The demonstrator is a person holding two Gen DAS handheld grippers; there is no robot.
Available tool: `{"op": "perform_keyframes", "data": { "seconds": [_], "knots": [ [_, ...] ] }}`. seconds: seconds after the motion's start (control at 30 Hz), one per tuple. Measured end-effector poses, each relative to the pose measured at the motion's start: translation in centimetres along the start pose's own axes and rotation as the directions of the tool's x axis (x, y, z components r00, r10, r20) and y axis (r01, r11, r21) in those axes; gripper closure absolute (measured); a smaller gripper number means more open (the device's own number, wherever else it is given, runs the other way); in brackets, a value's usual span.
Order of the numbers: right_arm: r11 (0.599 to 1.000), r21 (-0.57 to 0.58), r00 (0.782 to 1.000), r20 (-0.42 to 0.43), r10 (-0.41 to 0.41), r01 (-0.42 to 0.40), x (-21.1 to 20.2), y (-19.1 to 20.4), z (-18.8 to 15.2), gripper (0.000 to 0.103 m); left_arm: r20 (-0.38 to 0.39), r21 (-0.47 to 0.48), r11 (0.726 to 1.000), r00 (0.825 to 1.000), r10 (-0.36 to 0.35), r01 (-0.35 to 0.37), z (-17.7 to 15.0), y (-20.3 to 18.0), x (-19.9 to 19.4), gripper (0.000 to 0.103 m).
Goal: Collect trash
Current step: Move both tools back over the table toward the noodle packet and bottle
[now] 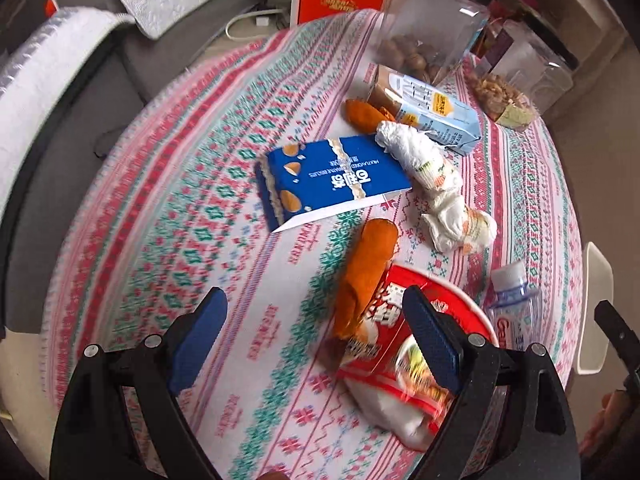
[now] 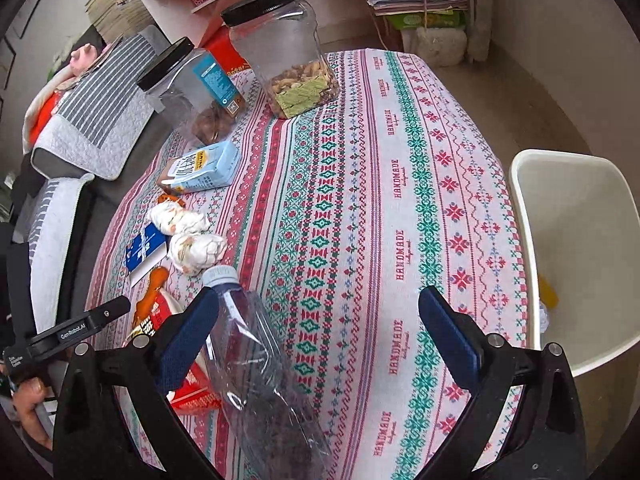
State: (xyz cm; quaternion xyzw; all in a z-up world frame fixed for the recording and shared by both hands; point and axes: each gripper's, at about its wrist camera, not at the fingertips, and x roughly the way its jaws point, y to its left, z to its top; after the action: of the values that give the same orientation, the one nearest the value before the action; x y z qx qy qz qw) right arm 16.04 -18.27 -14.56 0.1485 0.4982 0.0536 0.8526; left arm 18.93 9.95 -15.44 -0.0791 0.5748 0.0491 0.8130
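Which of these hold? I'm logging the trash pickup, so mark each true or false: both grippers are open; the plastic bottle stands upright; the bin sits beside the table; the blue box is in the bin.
1. Both the left gripper and the right gripper are open: true.
2. The plastic bottle stands upright: false, it lies on the tablecloth.
3. The white bin sits beside the table: true.
4. The blue snack box is in the bin: false, it lies on the table.

Worktop cloth [image 2: 400,200]: white with red, green and blue cross-stitch bands.
Biscuit box [image 1: 332,180]: blue, white edge.
Noodle cup [image 1: 404,344]: red and white.
Carton [image 2: 204,168]: pale blue, brown end.
Bin [image 2: 580,248]: cream.
Jar lids [image 2: 262,2]: black.
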Motion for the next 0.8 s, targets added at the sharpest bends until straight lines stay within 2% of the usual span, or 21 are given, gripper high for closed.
{"op": "perform_keyframes", "data": {
  "seconds": [0.1,0.27,0.33,0.47,0.53,0.6,0.67,0.8],
  "knots": [
    [1.0,0.026,1.0,0.021,0.007,-0.008,-2.3,-0.5,-0.3,0.007,0.012,0.005,1.0,1.0,-0.023,0.023,-0.9,-0.3,-1.4,0.016],
    [0.987,0.108,0.991,0.069,0.112,-0.119,-6.1,-1.0,-0.2,0.007,-0.067,-0.082,0.99,0.99,-0.121,0.115,-2.7,-1.7,-2.1,0.016],
    [0.988,0.09,0.989,0.091,0.117,-0.125,-7.4,-0.8,-0.3,0.007,-0.095,-0.054,0.988,0.984,-0.152,0.147,-3.5,-2.8,-2.6,0.016],
    [0.993,0.061,0.989,0.11,0.094,-0.101,-9.5,-0.4,-0.9,0.007,-0.011,-0.032,0.997,0.997,-0.073,0.073,-3.9,-3.0,-5.1,0.016],
    [0.996,0.032,0.987,0.143,0.076,-0.081,-10.6,0.1,-0.9,0.007,0.033,-0.048,0.996,0.997,-0.073,0.075,-3.0,-2.6,-6.3,0.016],
    [0.999,0.012,0.985,0.165,0.048,-0.051,-11.2,0.5,-0.4,0.007,0.077,-0.024,0.997,0.995,-0.065,0.067,-1.2,-2.8,-6.8,0.016],
    [0.996,0.044,0.985,0.162,0.064,-0.071,-11.2,0.2,0.2,0.007,0.068,-0.024,0.997,0.995,-0.068,0.07,1.1,-3.4,-5.8,0.016],
    [0.994,0.085,0.988,0.145,0.054,-0.067,-10.1,-0.8,0.7,0.007,0.037,-0.122,0.991,0.998,-0.059,0.063,5.9,-4.7,-1.6,0.018]
  ]
}}
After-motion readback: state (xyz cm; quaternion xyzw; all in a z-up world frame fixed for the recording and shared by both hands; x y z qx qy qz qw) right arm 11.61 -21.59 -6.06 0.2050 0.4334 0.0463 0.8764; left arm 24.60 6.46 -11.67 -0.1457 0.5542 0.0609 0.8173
